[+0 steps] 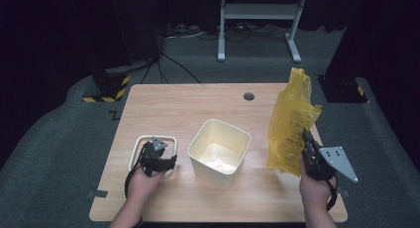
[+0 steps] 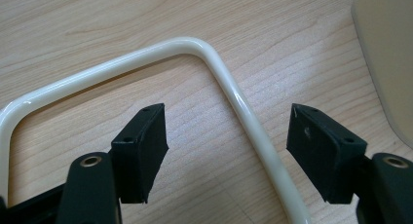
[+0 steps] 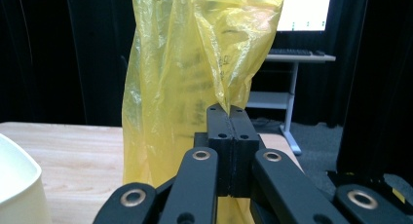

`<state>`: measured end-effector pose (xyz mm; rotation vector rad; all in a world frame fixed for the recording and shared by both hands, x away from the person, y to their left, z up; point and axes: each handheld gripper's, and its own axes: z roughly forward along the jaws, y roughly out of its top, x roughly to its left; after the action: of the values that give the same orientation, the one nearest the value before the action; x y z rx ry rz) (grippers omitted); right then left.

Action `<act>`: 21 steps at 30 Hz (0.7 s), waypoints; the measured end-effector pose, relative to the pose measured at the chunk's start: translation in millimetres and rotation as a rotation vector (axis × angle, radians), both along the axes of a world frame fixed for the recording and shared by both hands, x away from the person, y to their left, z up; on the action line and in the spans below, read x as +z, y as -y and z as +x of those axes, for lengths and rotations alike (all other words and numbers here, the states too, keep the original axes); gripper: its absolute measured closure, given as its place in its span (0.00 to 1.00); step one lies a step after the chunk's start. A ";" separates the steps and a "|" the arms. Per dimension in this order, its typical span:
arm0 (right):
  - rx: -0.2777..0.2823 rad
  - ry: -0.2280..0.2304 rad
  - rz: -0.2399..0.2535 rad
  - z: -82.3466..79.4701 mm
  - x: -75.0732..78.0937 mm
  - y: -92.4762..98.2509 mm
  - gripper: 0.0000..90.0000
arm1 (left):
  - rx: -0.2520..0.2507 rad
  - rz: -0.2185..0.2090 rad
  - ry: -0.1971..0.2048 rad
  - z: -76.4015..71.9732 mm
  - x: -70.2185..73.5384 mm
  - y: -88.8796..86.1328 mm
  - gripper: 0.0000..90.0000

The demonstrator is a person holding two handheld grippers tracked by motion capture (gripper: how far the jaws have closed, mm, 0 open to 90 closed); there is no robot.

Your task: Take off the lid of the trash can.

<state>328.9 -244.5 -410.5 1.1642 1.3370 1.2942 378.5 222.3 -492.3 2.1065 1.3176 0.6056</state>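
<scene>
Right gripper (image 3: 230, 109) pinches the yellow bag (image 3: 195, 63) tight — film rising above its fingers. Left gripper (image 2: 226, 136) gapes, the cream ring (image 2: 234, 92) between its fingers — seemingly untouched.

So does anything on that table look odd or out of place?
Only the cream plastic rim ring: it lies flat on the wooden table beside the cream square bin, not fitted on it. The crumpled yellow plastic bag hangs unopened.

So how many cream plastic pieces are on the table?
2: the bin mid-table, and the ring left of it, one side between the open left gripper jaws.
</scene>
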 end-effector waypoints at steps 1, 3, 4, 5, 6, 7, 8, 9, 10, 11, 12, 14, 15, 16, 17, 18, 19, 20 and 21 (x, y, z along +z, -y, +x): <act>0.000 0.006 0.003 -0.8 1.3 -0.4 1.00 | 0.001 0.000 0.001 0.0 0.0 0.3 0.35; 0.001 0.026 0.015 -3.0 5.0 -1.3 1.00 | -0.001 0.004 -0.001 -0.1 0.0 0.3 0.35; 0.002 0.030 0.018 -3.5 6.2 -1.7 1.00 | 0.000 0.000 -0.001 -0.1 -0.3 0.7 0.35; 0.003 0.038 0.021 -4.3 7.9 -2.4 1.00 | -0.001 0.001 -0.001 -0.2 -0.3 0.7 0.34; 0.003 0.045 0.023 -4.9 9.0 -3.0 1.00 | -0.004 0.006 -0.002 -0.4 0.1 0.4 0.34; 0.006 0.055 0.025 -5.8 11.0 -4.2 1.00 | -0.002 0.001 0.000 -0.6 0.2 0.7 0.34; 0.008 0.061 0.025 -6.3 12.5 -5.0 1.00 | -0.001 -0.001 0.001 -0.7 0.3 0.7 0.34; 0.009 0.066 0.024 -6.6 13.5 -5.6 1.00 | 0.000 0.001 0.002 -0.7 0.5 0.3 0.35; 0.009 0.074 0.024 -7.3 15.3 -6.4 1.00 | 0.001 0.000 0.002 -0.6 0.5 0.0 0.34; 0.012 0.079 0.029 -7.9 16.9 -6.9 1.00 | 0.003 -0.002 0.001 -0.6 0.3 0.1 0.35; 0.014 0.083 0.030 -8.3 18.1 -7.1 1.00 | 0.002 -0.004 -0.001 -0.4 0.0 0.1 0.34; 0.017 0.100 0.030 -10.4 22.4 -8.0 1.00 | -0.002 0.001 -0.002 -0.4 0.0 0.1 0.35; 0.017 0.107 0.031 -11.2 24.0 -8.0 1.00 | -0.006 0.000 -0.004 -0.3 -0.1 0.2 0.35; 0.018 0.116 0.036 -12.6 26.6 -7.9 1.00 | -0.005 0.000 -0.006 -0.4 -0.1 0.5 0.35; 0.021 0.123 0.041 -13.7 28.6 -8.0 1.00 | -0.005 -0.006 -0.004 -0.3 -0.5 1.2 0.35; 0.023 0.129 0.048 -14.7 30.4 -8.2 1.00 | -0.004 -0.004 -0.003 -0.4 -0.5 1.6 0.35; 0.025 0.135 0.053 -15.9 32.2 -8.5 1.00 | -0.004 -0.004 -0.002 -0.5 -0.6 1.9 0.34; 0.027 0.141 0.057 -17.1 33.9 -8.8 1.00 | -0.005 -0.005 -0.002 -0.5 -0.5 2.1 0.35; 0.030 0.148 0.060 -18.1 35.5 -9.1 1.00 | -0.005 -0.005 -0.002 -0.4 -0.4 2.2 0.35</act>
<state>310.8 -235.4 -375.0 1.0706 1.2197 1.4227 378.1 220.1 -492.7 2.1061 1.3129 0.5975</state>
